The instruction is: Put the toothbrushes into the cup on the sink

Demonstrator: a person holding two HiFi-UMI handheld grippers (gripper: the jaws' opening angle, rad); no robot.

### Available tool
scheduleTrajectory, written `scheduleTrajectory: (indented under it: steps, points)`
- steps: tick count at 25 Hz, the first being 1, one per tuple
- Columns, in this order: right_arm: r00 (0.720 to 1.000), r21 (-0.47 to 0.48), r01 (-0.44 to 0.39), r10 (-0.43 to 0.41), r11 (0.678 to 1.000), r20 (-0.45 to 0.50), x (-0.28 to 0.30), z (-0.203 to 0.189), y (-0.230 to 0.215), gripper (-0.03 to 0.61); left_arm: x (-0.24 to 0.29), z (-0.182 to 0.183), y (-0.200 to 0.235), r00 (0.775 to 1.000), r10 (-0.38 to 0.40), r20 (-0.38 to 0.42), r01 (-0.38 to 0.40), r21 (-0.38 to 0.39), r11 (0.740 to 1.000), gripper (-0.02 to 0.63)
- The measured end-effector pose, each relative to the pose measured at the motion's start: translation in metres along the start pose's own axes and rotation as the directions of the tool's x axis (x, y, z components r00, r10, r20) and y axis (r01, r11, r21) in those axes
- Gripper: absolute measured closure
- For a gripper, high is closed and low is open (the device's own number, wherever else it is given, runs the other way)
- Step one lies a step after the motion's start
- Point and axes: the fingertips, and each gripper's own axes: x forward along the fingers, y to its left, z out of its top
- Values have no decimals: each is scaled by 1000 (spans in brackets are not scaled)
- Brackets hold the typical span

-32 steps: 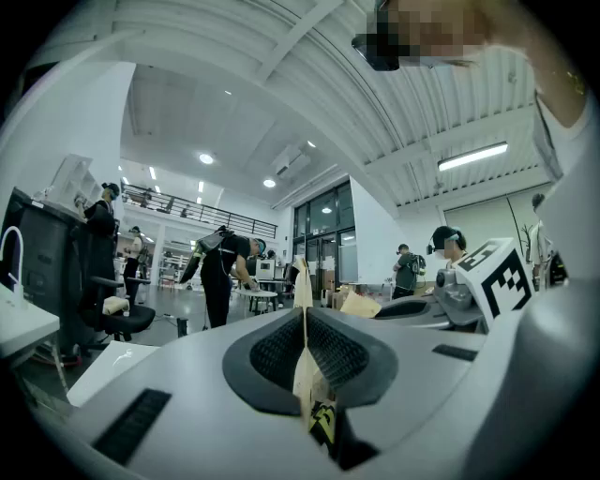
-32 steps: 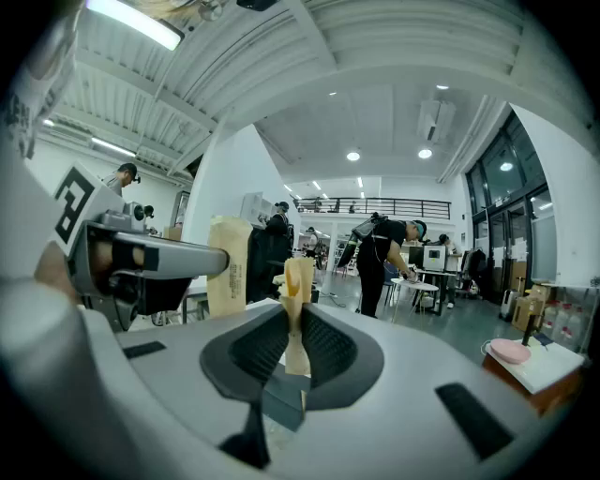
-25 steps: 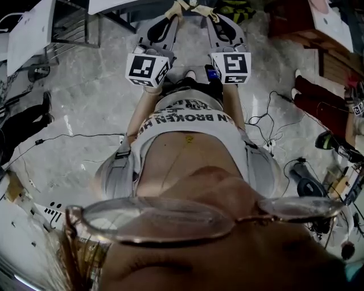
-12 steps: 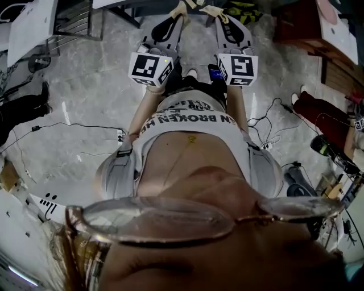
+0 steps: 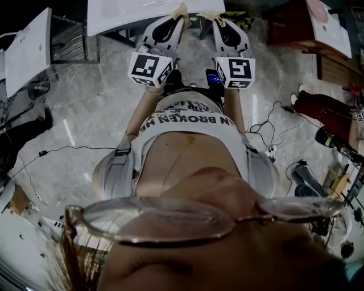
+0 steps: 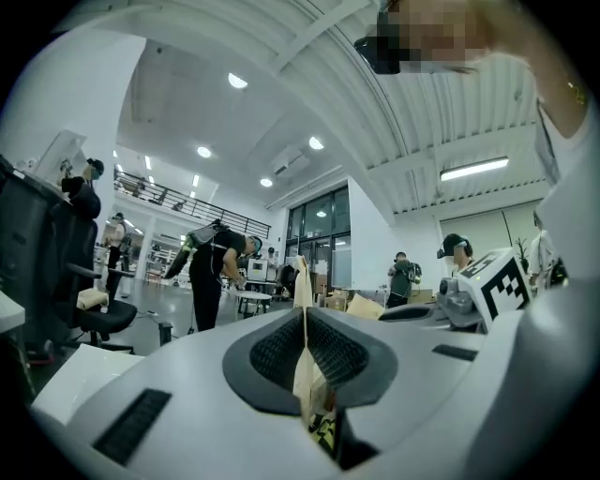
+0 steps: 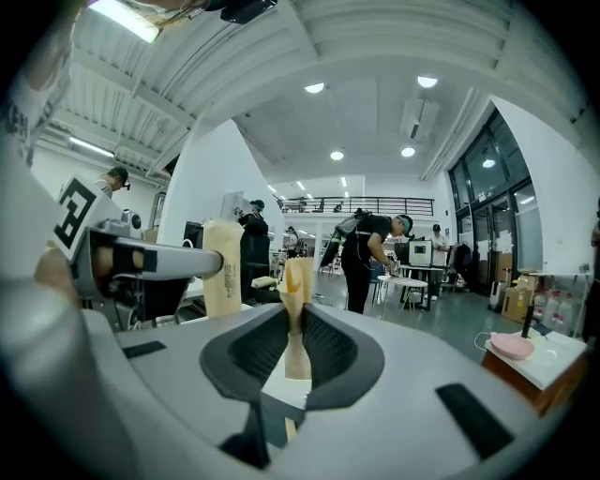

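You hold both grippers side by side out in front of your waist, jaws pointing away from you. Your left gripper (image 5: 181,8) is clenched on nothing: its tan pads (image 6: 307,380) meet along a single seam. Your right gripper (image 5: 206,14) is also closed and empty, with its own tan pads (image 7: 298,356) pressed together at the tips. Each gripper carries a black-and-white marker cube, the left one (image 5: 149,68) and the right one (image 5: 234,71) sitting just above the printed white T-shirt (image 5: 187,119) at your belly.

Just beyond the jaw tips, at the far edge of the head view, lies a flat white slab (image 5: 131,8). Grey marbled floor (image 5: 85,113) spreads to your left and right, and black cables (image 5: 267,122) trail over it on the right. Both gripper views look out level into a large, brightly lit hall. To the far right of the right gripper, a pink object (image 7: 511,345) rests on a white-topped table. From these views you cannot tell where the toothbrushes and the cup are.
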Motion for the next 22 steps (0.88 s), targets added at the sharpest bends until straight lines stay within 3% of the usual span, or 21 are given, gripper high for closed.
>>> scheduleTrajectory:
  steps: [13,22]
  points:
    - [994,26,113,-113,993,-10,81,5,-15,518,48,-3,73,993,-109,-39,109,12,994,591]
    - [986,30,165,-163,986,-37,109,2,-27,518,66,-6,105,992,-117,-41,117,-12,993,591]
